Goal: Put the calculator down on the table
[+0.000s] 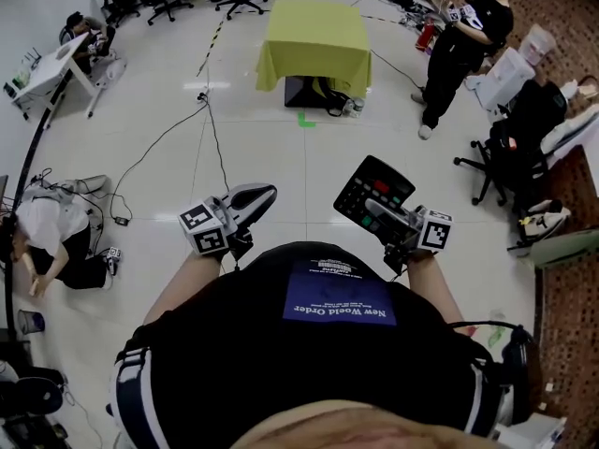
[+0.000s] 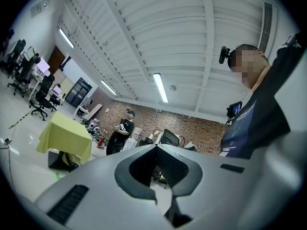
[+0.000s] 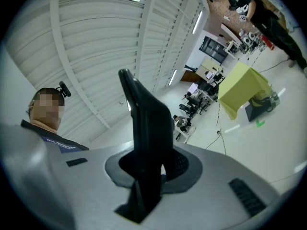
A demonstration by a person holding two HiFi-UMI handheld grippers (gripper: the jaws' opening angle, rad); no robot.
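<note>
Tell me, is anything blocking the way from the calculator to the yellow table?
Nothing visible does. The right gripper holds the calculator, and only open floor with a thin cable stretches to the table.

The black calculator is showing a red patch; the far bench is wearing yellow-green, the floor gleaming white.
</note>
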